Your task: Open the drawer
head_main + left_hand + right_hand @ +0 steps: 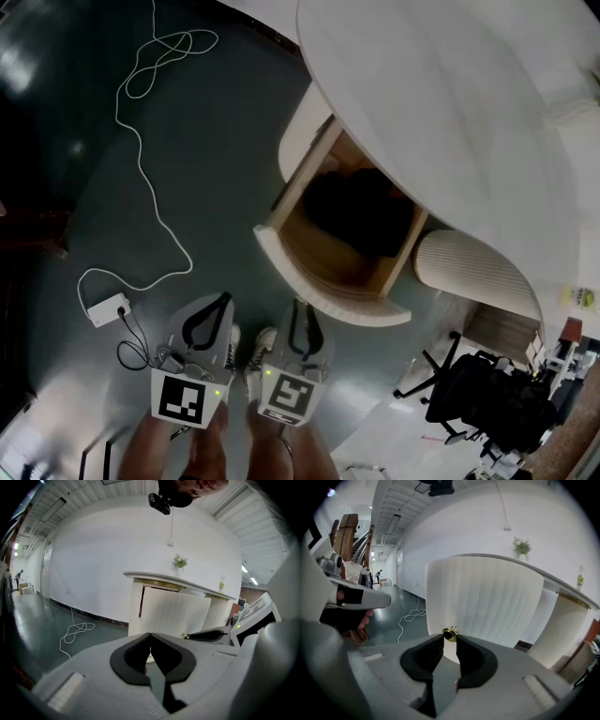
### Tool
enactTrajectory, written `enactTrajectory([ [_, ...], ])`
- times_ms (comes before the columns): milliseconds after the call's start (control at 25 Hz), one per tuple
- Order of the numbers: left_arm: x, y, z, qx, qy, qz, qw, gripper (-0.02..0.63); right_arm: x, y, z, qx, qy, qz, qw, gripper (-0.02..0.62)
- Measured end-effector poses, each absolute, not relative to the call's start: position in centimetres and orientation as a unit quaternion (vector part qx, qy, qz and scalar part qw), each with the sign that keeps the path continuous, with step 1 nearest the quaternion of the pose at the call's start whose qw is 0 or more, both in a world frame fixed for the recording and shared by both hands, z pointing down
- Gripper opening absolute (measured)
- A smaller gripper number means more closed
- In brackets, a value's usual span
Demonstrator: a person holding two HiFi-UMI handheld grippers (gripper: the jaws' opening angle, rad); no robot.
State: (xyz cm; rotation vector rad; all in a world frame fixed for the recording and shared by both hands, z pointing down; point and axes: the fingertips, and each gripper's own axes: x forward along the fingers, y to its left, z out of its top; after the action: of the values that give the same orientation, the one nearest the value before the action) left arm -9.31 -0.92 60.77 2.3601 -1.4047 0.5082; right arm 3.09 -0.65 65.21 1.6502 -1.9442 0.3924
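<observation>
The drawer of the round white table stands pulled out, its wooden inside dark and its ribbed white front curved. In the right gripper view a small gold knob on that front sits between the fingertips of my right gripper, which is shut on it. In the head view the right gripper reaches the drawer's front edge. My left gripper hangs beside it over the floor, clear of the drawer, and its jaws are shut on nothing.
A white cable snakes across the dark green floor to a power adapter at the left. A ribbed white column stands right of the drawer. A black office chair is at the lower right.
</observation>
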Motion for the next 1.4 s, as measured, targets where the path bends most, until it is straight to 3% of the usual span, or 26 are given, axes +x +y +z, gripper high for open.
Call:
enactTrajectory([
  [480, -9.0, -1.6, 54.9, 0.839, -0.49, 0.179, 0.152, 0.011, 3.8, -0.7, 61.1, 0.609, -0.736, 0.146, 0.259, 0.101],
  [1400, -3.3, -3.0, 32.0, 0.877, -0.464, 0.094, 0.078, 0.011, 9.5, -1.7, 34.9, 0.666, -0.722, 0.114, 0.146, 0.098],
])
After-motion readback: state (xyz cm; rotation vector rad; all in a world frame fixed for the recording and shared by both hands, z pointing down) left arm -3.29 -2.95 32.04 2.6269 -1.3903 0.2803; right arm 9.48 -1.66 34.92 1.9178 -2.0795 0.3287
